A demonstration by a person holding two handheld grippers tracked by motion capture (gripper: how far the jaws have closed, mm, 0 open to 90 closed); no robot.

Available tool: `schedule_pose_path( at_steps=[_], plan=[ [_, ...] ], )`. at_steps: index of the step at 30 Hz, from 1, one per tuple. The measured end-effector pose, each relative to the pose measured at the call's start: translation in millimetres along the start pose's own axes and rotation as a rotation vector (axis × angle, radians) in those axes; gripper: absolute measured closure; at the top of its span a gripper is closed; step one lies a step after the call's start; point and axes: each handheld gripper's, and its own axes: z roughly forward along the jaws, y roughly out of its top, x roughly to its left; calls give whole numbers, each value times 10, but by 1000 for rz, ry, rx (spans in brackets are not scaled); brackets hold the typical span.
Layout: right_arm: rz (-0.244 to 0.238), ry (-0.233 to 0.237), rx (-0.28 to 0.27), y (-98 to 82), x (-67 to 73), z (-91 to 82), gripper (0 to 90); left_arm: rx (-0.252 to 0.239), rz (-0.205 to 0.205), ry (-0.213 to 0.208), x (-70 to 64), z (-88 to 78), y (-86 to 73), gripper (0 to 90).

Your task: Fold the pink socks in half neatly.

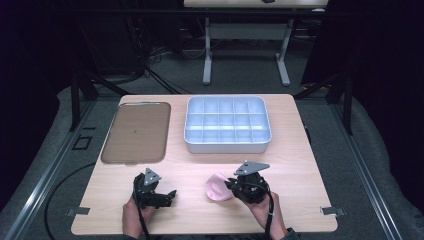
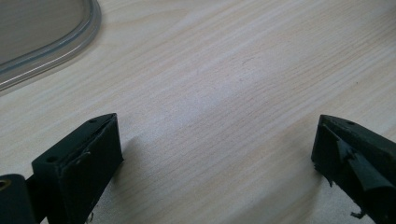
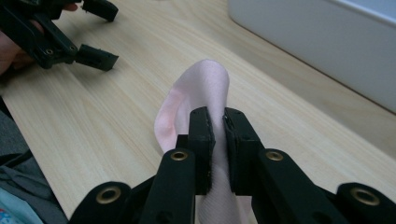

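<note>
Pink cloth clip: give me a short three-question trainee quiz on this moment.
1. True or false: the right gripper has its jaws closed on the pink cloth.
2. How do the left gripper's jaws stand? A) wide apart over bare table B) clamped on the cloth C) gripping the lid
3. Which lies farther to the left on the table in the high view, the clear lid or the compartment tray?

Key: 1 true. 2 A. 3 the clear lid.
</note>
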Motion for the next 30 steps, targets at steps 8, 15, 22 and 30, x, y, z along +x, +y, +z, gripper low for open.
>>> schedule_pose_path(
  at_steps=[8, 15, 22, 30],
  plan=[
    [-36, -29, 53, -135, 136, 204, 796, 0, 0, 0, 0, 0, 0, 15],
    [-40, -19, 80, -208, 178, 327, 764, 0, 0, 0, 0, 0, 1, 15],
    [-14, 55, 71, -243, 122, 319, 578, 3, -9, 8, -5, 3, 5, 12],
    [41, 60, -1, -272, -88, 40, 431, 14, -61, 11, -6, -35, 17, 0]
  ],
)
